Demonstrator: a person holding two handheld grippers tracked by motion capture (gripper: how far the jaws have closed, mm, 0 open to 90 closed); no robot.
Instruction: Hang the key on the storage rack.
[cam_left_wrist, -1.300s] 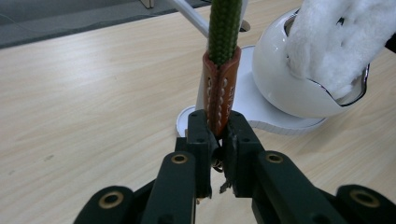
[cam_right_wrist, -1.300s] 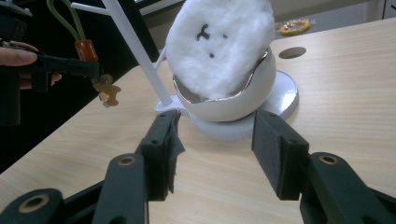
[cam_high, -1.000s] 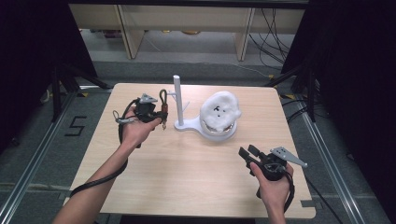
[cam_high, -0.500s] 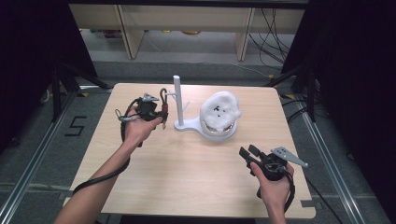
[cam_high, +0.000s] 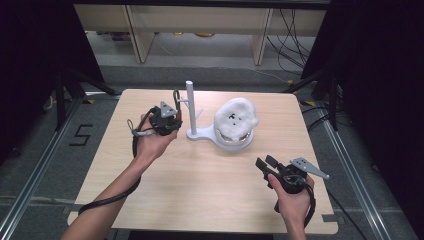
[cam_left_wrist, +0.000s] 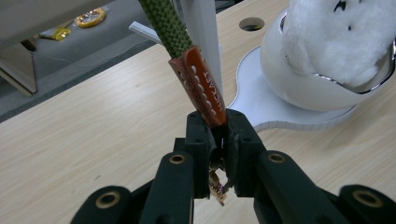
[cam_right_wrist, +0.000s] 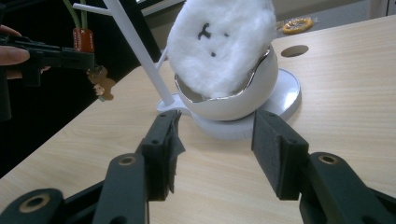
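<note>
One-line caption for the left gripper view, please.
Left claw clamps the orange tag of a green braided lanyard beside the white stand.

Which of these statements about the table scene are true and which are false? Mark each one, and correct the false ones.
1. The left claw is shut on the orange end piece of a green cord. True.
2. The right claw holds the white fluffy toy. False: its jaws stand open, apart from the toy.
3. The fluffy toy sits in a white bowl. True.
4. The white stand lies flat on the table. False: its post stands upright.
5. A small brown charm hangs below the left claw. True.
</note>
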